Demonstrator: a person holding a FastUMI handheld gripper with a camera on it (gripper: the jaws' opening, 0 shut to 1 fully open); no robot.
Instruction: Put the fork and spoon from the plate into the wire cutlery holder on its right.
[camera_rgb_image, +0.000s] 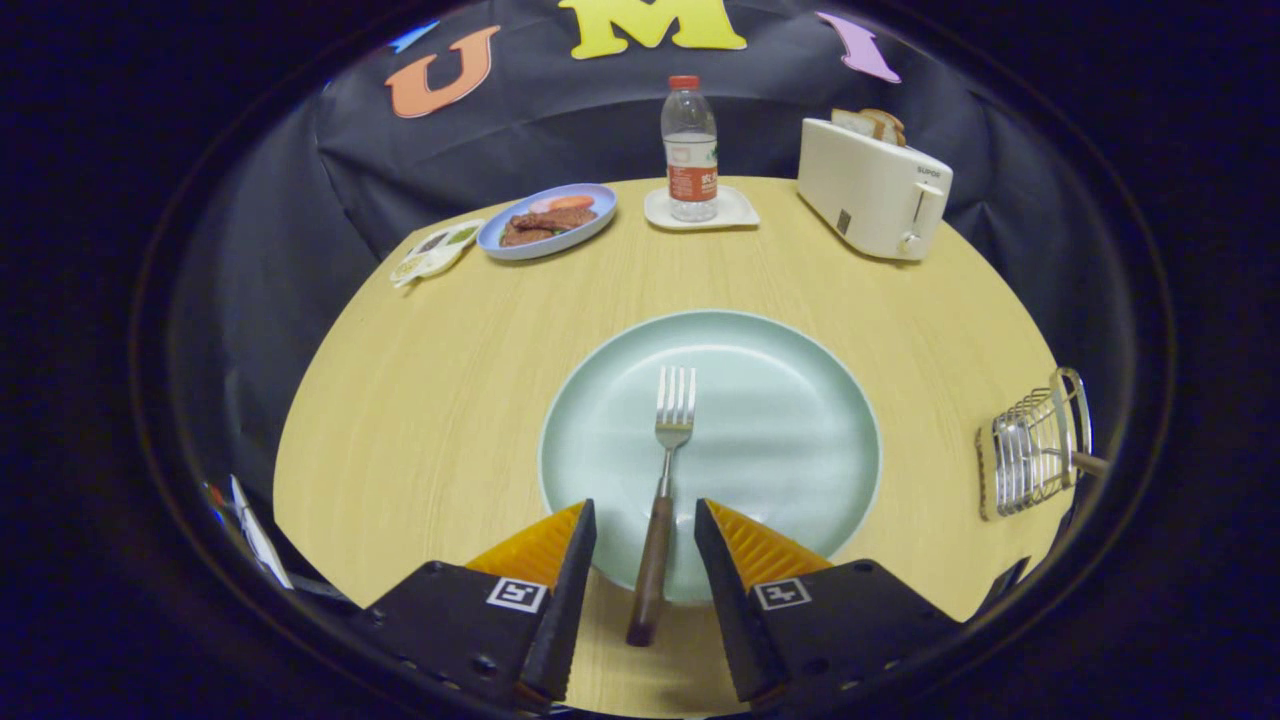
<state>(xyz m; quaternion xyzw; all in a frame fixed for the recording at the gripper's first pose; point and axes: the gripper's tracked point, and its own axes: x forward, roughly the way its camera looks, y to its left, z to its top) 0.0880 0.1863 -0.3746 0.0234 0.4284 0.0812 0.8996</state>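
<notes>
A fork (665, 470) with a brown wooden handle lies on the pale green plate (800, 420), tines pointing away and handle end hanging over the plate's near rim. My gripper (645, 515) is open, and the fork's handle lies in the gap between the two fingers without either touching it. The wire cutlery holder (1035, 445) stands to the right of the plate near the table's edge, with a wooden handle sticking out of it.
At the back of the round wooden table (420, 400) stand a water bottle (690, 150) on a white coaster, a white toaster (875, 185) with bread, a blue plate (547, 220) of food and a small sauce dish (435, 250).
</notes>
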